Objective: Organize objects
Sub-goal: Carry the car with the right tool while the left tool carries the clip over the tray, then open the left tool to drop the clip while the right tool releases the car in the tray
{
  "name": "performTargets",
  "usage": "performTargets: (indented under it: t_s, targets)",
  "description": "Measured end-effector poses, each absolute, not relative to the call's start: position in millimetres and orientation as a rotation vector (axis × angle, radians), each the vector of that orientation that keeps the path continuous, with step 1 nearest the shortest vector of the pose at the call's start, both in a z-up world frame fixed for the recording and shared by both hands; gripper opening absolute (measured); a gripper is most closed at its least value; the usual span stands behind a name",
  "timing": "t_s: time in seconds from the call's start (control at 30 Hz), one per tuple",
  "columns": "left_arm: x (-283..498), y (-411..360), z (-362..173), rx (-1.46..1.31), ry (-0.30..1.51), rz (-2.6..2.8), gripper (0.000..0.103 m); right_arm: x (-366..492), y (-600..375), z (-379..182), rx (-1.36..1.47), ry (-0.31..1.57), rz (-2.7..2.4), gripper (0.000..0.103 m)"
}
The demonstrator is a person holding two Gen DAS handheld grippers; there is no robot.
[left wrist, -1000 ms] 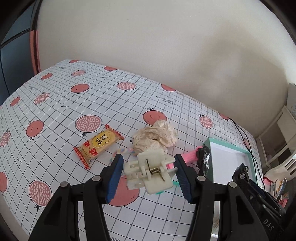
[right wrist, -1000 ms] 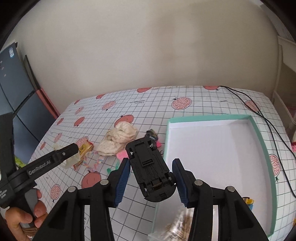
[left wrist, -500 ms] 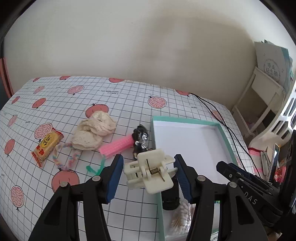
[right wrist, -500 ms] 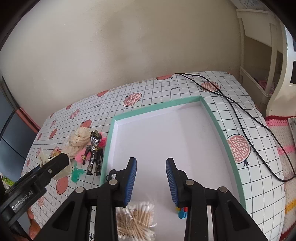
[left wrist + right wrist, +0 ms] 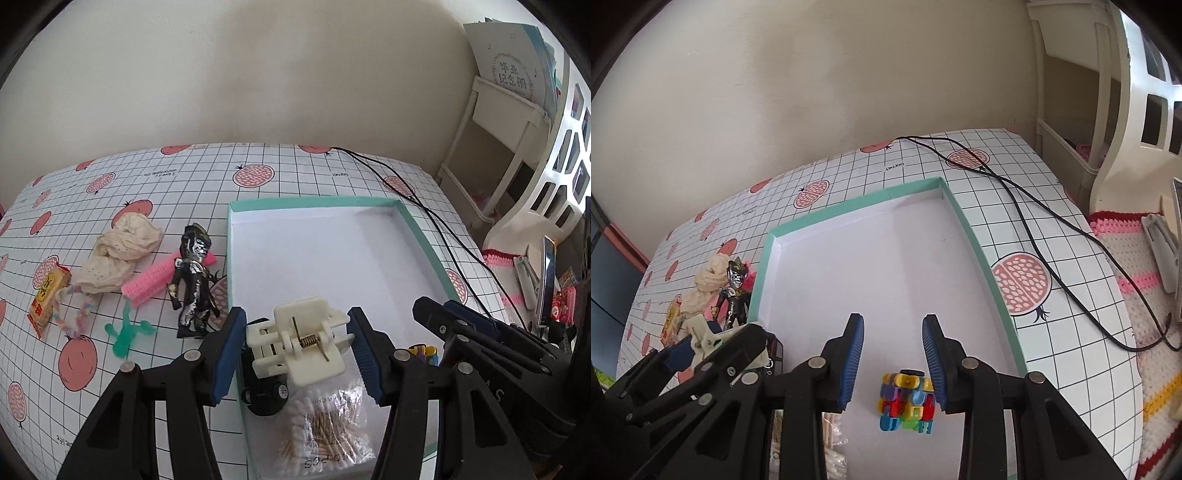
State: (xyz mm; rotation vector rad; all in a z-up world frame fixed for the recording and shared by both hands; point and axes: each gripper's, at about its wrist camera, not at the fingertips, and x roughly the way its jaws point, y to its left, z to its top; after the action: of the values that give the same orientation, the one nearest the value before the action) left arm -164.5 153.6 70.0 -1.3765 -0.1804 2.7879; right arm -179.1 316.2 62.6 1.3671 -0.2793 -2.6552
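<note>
My left gripper (image 5: 295, 321) is shut on a cream claw hair clip (image 5: 301, 343) and hangs over the near left corner of the teal-rimmed white box (image 5: 424, 240). Under the clip, inside the box, lie a black toy car (image 5: 264, 397) and a bag of cotton swabs (image 5: 325, 432). My right gripper (image 5: 893, 325) stands open and empty above the box floor, with a multicoloured block toy (image 5: 907, 402) lying by its right finger. Left of the box sit a black and silver figure (image 5: 192, 273), a pink comb (image 5: 155, 277) and a cream cloth (image 5: 118, 254).
A yellow snack packet (image 5: 48, 295), a braided string (image 5: 77, 310) and a green plastic toy (image 5: 127, 332) lie on the gridded tablecloth at the left. A black cable (image 5: 1034, 221) runs across the table right of the box. White shelving (image 5: 509, 122) stands at the far right.
The right gripper has let go of the black car, which now lies in the box, and stands open farther right. The left gripper has swung right with the clip to over the box corner.
</note>
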Motion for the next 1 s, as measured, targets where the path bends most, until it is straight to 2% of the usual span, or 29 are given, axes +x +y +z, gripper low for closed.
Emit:
performTargets:
  t_s: [0.4,1.0]
  targets:
    - [-166.5,165.5,54.0,-1.446,-0.209,2.726,0.058,-179.5,328.7,53.8,1.413,-0.296,-2.662,0.035]
    - [-161.3,155.0,75.0,-1.371,-0.194,2.819,0.058,-177.4,319.5,56.0,1.399,-0.287,-2.65,0.035]
